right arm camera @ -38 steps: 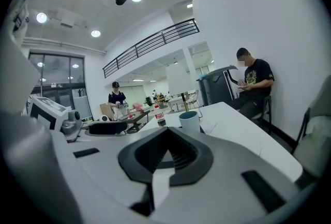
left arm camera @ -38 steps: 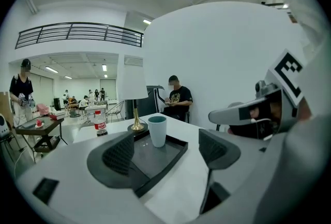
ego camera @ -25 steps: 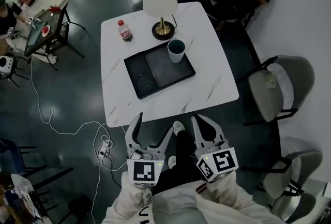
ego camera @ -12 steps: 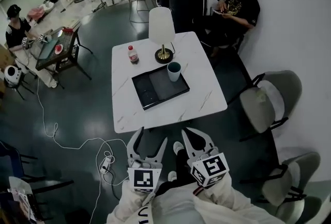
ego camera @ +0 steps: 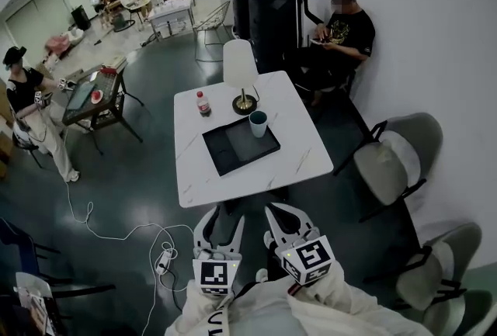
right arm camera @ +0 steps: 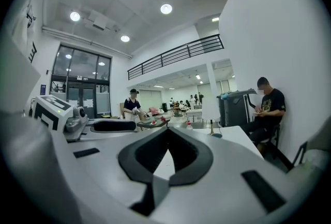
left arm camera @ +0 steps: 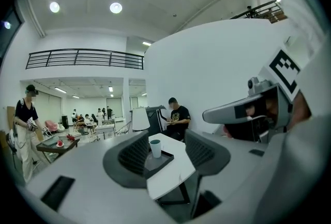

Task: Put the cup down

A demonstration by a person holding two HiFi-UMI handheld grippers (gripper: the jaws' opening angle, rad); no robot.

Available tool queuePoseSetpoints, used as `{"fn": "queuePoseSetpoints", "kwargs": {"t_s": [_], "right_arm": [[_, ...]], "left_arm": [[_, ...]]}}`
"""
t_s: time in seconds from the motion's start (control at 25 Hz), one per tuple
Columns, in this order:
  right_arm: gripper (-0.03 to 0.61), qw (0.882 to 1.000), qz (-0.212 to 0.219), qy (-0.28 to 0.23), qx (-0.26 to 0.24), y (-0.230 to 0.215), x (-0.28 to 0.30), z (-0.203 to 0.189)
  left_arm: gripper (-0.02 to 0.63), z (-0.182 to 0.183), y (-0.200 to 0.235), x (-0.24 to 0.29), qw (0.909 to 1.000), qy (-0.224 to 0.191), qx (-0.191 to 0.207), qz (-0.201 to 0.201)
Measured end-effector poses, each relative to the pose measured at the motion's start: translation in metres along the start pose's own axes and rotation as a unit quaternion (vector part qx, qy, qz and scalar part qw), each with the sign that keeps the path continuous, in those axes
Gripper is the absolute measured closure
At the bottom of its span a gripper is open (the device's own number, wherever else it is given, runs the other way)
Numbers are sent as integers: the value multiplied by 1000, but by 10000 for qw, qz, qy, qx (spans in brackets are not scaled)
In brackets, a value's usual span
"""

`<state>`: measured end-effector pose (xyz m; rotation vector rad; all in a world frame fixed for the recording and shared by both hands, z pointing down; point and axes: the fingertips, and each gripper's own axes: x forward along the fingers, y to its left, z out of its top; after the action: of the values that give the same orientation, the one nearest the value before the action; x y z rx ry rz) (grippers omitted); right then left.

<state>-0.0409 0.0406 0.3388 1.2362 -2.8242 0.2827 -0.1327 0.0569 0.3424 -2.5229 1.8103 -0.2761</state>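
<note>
A teal-rimmed cup (ego camera: 258, 123) stands upright at the far right corner of a black tray (ego camera: 233, 152) on the white marble table (ego camera: 291, 160). Both grippers hang well short of the table's near edge, over the dark floor. My left gripper (ego camera: 220, 219) has its jaws apart and closing, with nothing between them. In the left gripper view the cup (left arm camera: 155, 148) shows far off past the left gripper (left arm camera: 166, 138). My right gripper (ego camera: 284, 215) is shut with its tips touching, and the right gripper view shows the right gripper (right arm camera: 166, 131) holding nothing.
A lamp (ego camera: 239, 71) and a small red-capped bottle (ego camera: 203, 103) stand at the table's far side. A person (ego camera: 339, 25) sits beyond it by the wall. Grey chairs (ego camera: 390, 160) stand to the right. A white cable (ego camera: 116, 233) lies on the floor at left.
The table now looks smaller and farther from both grippers than a second ago. My left gripper's jaws have narrowed. The cup stays on the tray.
</note>
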Motion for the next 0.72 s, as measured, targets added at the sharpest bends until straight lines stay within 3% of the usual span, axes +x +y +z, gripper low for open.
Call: {"fn": "queuePoseSetpoints", "kwargs": {"t_s": [0.28,0.4,0.72], "right_arm": [[573,10000,45,51,-66,10,-17,7],[573,9999,58,87,-81,14,-21,10],[574,9997,176,131,-95,10,-21,15]], "left_arm": [[528,3,-10,-26,9998,-2,-201,19],[579,13,-15,-33,9994,-214,-261,-35],[603,16,-21,-24,9995,-191,-261,-9]]}}
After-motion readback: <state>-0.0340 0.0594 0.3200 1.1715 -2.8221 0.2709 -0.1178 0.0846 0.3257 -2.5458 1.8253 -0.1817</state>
